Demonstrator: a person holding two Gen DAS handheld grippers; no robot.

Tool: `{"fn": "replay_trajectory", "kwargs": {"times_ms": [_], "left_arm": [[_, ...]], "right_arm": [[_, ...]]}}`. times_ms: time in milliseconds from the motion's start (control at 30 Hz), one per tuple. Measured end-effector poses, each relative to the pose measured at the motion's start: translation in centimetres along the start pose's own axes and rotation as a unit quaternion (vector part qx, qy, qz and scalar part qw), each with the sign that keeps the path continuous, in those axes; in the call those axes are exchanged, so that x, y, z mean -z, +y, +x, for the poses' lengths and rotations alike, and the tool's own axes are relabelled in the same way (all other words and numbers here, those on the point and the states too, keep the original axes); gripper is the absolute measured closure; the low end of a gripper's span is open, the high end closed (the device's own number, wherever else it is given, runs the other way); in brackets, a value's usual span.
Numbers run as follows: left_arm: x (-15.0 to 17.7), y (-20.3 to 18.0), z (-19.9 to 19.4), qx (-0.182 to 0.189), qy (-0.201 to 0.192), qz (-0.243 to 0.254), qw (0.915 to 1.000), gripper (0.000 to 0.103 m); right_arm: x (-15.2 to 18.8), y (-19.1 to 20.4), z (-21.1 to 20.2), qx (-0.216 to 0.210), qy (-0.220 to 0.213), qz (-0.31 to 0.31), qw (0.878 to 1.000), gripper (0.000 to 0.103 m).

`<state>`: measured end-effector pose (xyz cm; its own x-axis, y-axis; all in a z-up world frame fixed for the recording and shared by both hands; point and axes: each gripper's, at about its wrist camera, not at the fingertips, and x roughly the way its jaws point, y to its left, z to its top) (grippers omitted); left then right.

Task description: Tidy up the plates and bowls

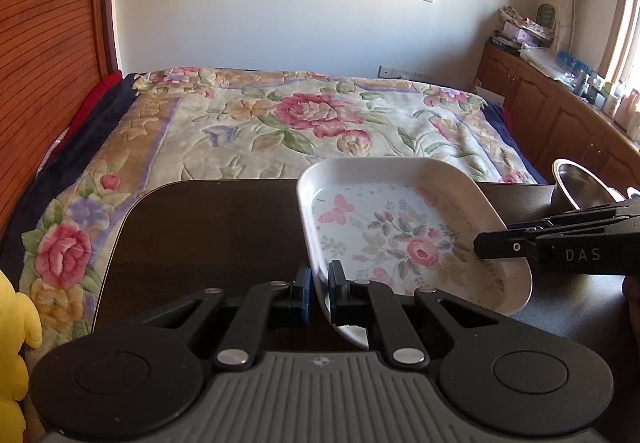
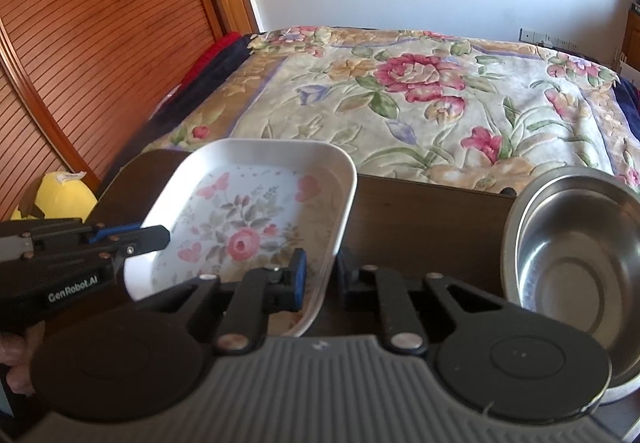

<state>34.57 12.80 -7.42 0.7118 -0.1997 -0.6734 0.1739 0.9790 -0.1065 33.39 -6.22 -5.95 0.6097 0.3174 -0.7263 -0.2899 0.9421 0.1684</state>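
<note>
while each pair of tongs pinched an edge of the same dish, the left gripper (image 1: pixel 319 289) had its pads pressed on the dish's left rim and the right gripper (image 2: pixel 320 275) had its pads pressed on the right rim, both nearly shut with only the thin wall between them. the flowered plate (image 1: pixel 384 227) was a white squarish dish with roses and butterflies, sitting over the dark table (image 1: pixel 208 235). a steel bowl (image 2: pixel 576 263) stood on the table just right of it. beyond lay a bed (image 1: pixel 312 115) under a flowered blanket, a yellow soft toy (image 1: pixel 12 335) at the left.
</note>
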Motion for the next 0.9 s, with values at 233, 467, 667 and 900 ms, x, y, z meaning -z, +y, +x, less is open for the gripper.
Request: {"fn": "replay_trajectory", "kwargs": {"times_ms": [233, 467, 667, 900], "left_arm": [[0.1, 0.5, -0.9, 0.006, 0.001, -0.006, 1.0, 0.094], [-0.2, 0.3, -3.0, 0.002, -0.015, -0.006, 0.9999, 0.094], [-0.4, -0.5, -5.6, 0.0, -0.034, 0.0, 0.9994, 0.094], [-0.6, -1.8, -9.4, -0.001, -0.063, 0.004, 0.998, 0.093]], "right_arm": [[-0.1, 0.0, -0.3, -0.013, 0.006, -0.001, 1.0, 0.086], [-0.2, 0.7, -2.0, -0.022, -0.01, -0.013, 1.0, 0.086], [-0.3, 0.8, -4.0, -0.029, -0.029, -0.015, 0.999, 0.086], [-0.2, 1.2, -7.5, -0.034, -0.061, -0.021, 0.997, 0.086]]}}
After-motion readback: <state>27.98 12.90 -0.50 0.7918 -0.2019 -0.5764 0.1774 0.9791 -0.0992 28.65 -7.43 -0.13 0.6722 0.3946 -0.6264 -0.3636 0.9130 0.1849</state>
